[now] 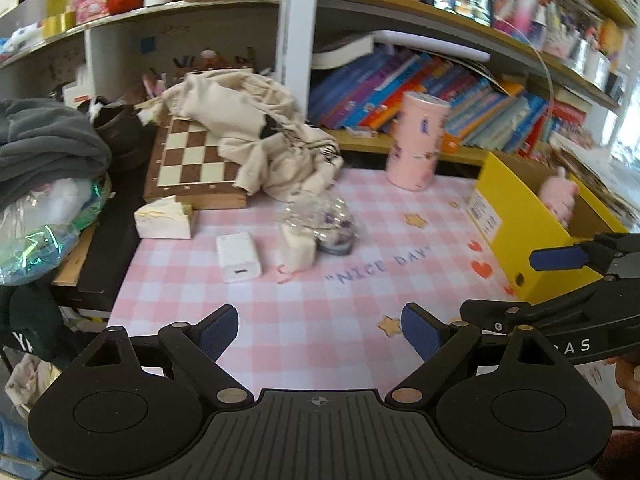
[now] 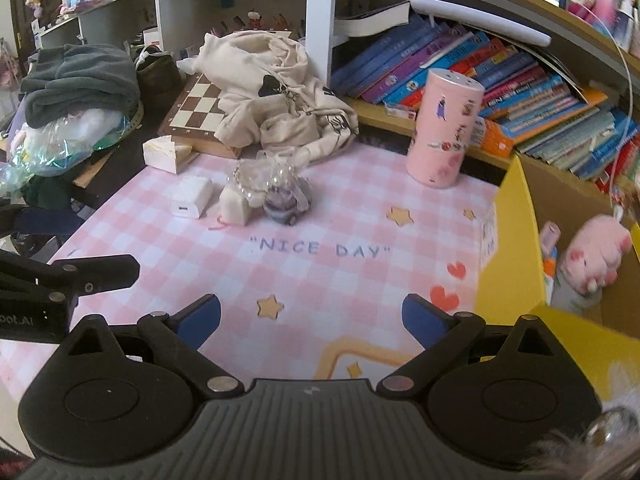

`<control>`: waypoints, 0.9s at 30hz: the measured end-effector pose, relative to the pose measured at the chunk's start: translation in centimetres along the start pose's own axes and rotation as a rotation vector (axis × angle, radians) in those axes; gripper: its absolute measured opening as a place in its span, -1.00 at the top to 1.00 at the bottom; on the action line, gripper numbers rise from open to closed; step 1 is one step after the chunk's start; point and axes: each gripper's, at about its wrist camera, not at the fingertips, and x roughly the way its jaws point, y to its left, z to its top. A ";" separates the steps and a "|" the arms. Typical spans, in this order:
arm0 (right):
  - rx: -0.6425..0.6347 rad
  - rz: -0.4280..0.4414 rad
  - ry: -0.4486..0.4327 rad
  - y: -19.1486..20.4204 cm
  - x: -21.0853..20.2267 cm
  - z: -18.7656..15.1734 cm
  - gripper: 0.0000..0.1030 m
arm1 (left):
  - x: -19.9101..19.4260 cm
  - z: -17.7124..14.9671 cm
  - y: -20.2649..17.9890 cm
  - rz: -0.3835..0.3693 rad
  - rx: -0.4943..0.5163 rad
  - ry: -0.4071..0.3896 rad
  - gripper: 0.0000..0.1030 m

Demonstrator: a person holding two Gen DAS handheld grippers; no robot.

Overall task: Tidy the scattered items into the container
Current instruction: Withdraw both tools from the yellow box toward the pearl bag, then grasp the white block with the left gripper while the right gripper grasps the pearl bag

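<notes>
On the pink checked mat [image 1: 320,280] lie a white charger [image 1: 239,256], a small white block [image 1: 298,248] and a clear pouch with beads over a purple toy [image 1: 324,220]. A pink cylinder [image 1: 416,140] stands behind them. The yellow box [image 1: 520,232] on the right holds a pink plush [image 2: 596,256]. My left gripper [image 1: 320,332] hovers open over the mat's near part, nothing between its fingers. My right gripper [image 2: 312,316] is open too, empty, just left of the yellow box [image 2: 508,264]. The charger [image 2: 192,198] and pouch [image 2: 276,196] lie well ahead of it.
A chessboard [image 1: 188,156] under a beige hoodie [image 1: 260,132] fills the back left, with a white wedge-shaped box [image 1: 164,220] in front. Grey blankets [image 1: 44,136] and shiny wrapping are piled on the left. Shelves of books [image 2: 500,80] run behind the mat.
</notes>
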 end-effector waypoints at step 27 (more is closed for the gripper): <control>0.120 0.115 0.038 -2.0 12.9 8.9 -0.18 | 13.3 3.4 1.7 0.010 0.093 0.065 -0.23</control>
